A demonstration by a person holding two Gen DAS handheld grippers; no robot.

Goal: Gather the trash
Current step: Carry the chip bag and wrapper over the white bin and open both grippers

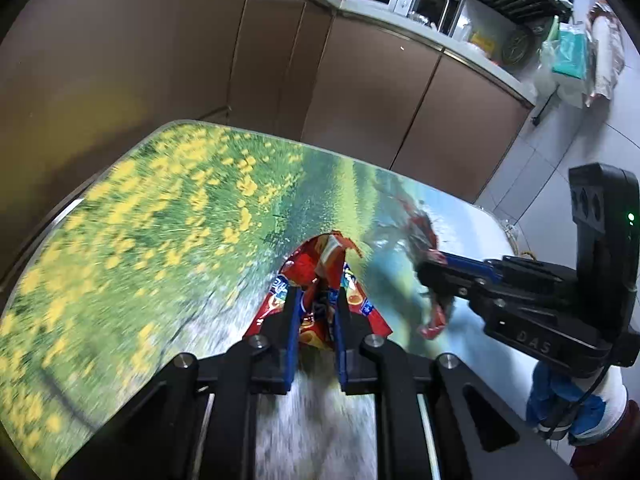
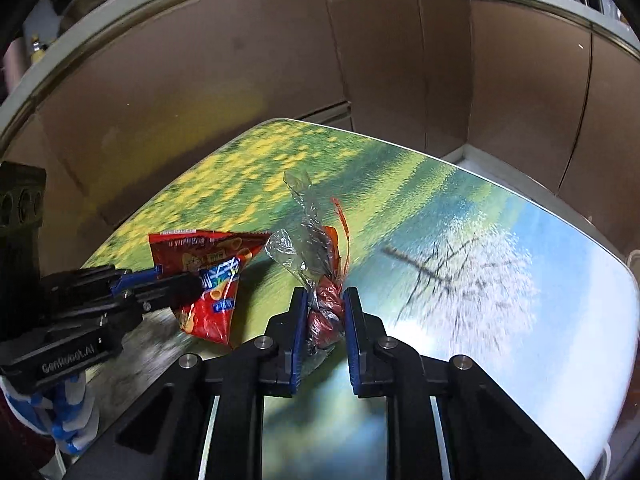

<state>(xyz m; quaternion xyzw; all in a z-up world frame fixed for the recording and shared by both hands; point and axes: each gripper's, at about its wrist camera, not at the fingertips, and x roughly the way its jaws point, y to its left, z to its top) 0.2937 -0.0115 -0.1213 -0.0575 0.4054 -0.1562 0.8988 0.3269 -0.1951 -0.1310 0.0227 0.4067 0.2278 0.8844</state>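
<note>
Trash is already in both our grippers: the left gripper (image 1: 316, 300) pinches a red snack bag (image 1: 320, 276) between its blue pads, and the right gripper (image 2: 325, 308) is pressed together on a crumpled clear wrapper (image 2: 316, 256) with red scraps inside. Both pieces hang just above the table (image 2: 500, 248), a top printed with yellow flowers, grass and sky. In the right wrist view we see the snack bag as a flattened triangle, its long axis running from the left gripper's tips up and away toward the far edge of the table, with its lower corner drooping toward the surface. The clear wrapper stands up nearly straight out of the right gripper, its twisted end pointing away from us, and a thin red strip trails beside it. The two grippers sit side by side, the left one to the left of the right, close but not touching, and each piece lies directly ahead of the gripper that holds it. We judge that pickup is done for these two pieces and the next move is a carry to some bin. No bin, bag or other container for trash shows in either view, so we cannot tell which way that carry must go. We see no other loose trash on the visible part of the table. Brown cabinets (image 1: 360, 92) stand behind it.
</note>
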